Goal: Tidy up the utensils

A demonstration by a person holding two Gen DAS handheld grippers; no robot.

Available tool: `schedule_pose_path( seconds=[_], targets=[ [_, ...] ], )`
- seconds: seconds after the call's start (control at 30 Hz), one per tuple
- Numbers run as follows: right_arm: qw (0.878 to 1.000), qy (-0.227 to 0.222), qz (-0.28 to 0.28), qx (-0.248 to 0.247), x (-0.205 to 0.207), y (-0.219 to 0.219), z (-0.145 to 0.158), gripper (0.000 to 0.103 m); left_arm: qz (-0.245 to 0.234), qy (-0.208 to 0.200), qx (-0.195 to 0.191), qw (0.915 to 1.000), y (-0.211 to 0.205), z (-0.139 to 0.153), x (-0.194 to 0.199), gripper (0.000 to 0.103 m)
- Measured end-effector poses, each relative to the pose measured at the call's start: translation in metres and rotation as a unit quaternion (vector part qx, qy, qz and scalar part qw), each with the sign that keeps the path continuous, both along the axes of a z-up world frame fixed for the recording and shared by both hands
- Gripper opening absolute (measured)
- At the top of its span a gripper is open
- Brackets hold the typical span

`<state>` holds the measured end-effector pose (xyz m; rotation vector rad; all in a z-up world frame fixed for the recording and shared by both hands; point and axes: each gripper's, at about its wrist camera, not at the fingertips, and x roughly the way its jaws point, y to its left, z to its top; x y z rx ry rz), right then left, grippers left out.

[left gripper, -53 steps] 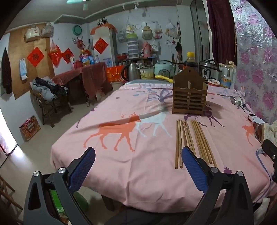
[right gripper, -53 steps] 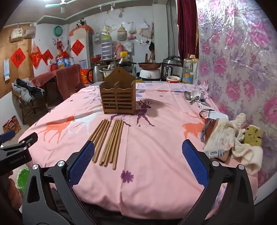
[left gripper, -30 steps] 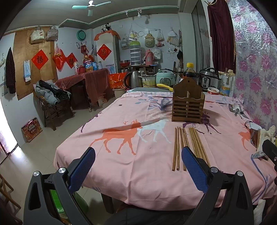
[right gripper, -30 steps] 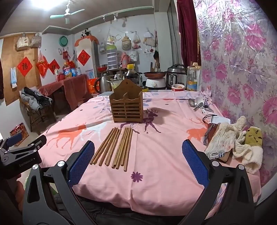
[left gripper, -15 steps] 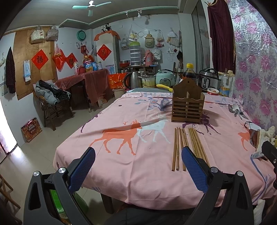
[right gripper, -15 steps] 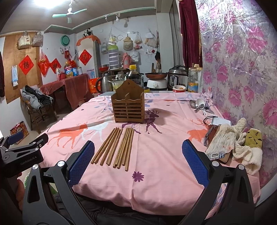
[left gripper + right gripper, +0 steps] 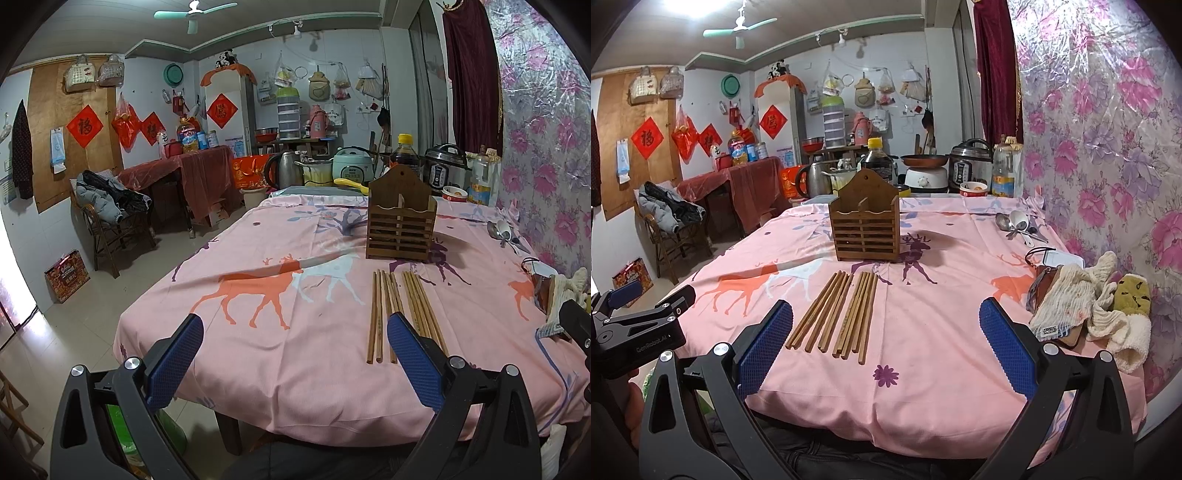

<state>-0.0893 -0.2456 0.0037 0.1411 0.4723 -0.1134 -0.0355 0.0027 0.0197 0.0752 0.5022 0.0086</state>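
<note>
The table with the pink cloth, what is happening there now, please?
A person holds a pair of tongs in each hand, and both the left tongs and right tongs are open and empty, short of the table's near edge. The wooden chopsticks lie in a row on the pink cloth, untouched. The wooden holder stands behind them. Some spoons lie near the flowered wall. No sorting has begun.

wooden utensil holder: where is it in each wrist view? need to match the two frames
Left wrist: wooden utensil holder stands right of centre, mid-height, beyond the chopsticks.
Right wrist: holder stands just left of centre, mid-height.
Shared landmark: the chopsticks lying on the pink tablecloth in front of it.
</note>
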Motion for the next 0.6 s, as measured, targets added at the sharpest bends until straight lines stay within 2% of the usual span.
schedule_pose_path(
  seconds=[0.6],
  targets=[
    [1.0, 0.0, 0.0, -0.001, 0.0001, 0.0006, -0.0008, 0.097, 0.0, 0.001, 0.001, 1.0, -0.0005, -0.0008, 0.0, 0.097]
  ],
)
